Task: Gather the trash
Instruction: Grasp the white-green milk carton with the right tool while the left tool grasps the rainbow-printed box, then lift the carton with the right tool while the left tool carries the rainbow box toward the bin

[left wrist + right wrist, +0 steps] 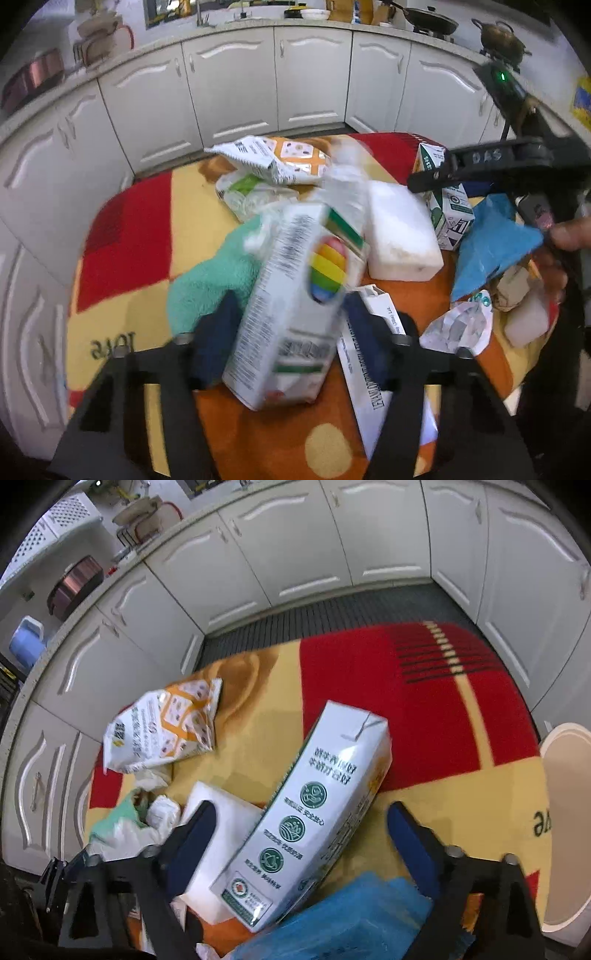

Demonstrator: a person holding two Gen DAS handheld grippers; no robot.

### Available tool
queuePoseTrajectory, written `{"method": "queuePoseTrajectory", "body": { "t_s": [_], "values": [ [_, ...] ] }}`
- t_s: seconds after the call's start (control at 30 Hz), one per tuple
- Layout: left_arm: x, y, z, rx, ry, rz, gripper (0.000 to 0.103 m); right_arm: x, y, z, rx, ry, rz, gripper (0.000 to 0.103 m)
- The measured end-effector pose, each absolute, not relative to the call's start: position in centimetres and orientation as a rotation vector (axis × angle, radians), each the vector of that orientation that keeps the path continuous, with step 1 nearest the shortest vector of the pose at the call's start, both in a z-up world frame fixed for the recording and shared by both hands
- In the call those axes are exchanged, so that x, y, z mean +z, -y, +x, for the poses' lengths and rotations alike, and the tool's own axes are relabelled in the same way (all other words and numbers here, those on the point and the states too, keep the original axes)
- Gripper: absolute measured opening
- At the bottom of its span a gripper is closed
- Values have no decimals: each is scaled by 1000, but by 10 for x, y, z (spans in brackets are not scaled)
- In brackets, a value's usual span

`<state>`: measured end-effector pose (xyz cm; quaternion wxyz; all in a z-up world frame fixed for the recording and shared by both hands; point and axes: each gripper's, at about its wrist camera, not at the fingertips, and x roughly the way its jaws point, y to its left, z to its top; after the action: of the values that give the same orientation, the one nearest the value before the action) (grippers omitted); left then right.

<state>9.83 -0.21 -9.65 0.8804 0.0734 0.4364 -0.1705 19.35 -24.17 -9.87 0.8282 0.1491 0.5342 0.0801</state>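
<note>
Left gripper (288,332), lower centre of the left wrist view: clamped on a white carton (291,321) with a rainbow mark, held tilted and lifted off the heap, blurred.

Right gripper (301,834), lower centre of the right wrist view: spread wide, grasping nothing; a green-printed carton (314,812) lay slanted between its blue fingers (195,834), touching neither as far as could be told.

Beneath, centre to lower frame: blanket (369,686) in red, yellow and orange, strewn with trash.
- White foam block (402,236), centre right of left view, just beside the held carton.
- Snack bag (166,727), centre left of right view.
- Blue plastic bag (351,919), bottom edge.
- Teal cloth (210,280), left of centre.
- Pale bin rim (565,812), far right edge.

Step judged: pick-up phase, one carton in hand, much left. Next move likely called for: closing on the slanted carton squarely across its narrow sides, or carrying the held one to the bin.
</note>
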Motion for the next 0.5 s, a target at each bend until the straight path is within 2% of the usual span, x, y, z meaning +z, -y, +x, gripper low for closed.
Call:
{"method": "queuePoseTrajectory", "body": {
  "t_s": [0.03, 0.07, 0.2, 0.5],
  "values": [
    [-96, 0, 97, -353, -906, 144, 48, -102, 244, 193, 180, -1133, 339, 66],
    [-94, -1, 95, -354, -900, 137, 43, -102, 246, 192, 188, -1125, 359, 65],
    [-81, -8, 85, -347, -876, 124, 36, -88, 249, 182, 239, -1057, 397, 56],
    [-35, -13, 66, -363, -807, 66, 30, -25, 249, 147, 329, -881, 392, 50]
  ]
}}
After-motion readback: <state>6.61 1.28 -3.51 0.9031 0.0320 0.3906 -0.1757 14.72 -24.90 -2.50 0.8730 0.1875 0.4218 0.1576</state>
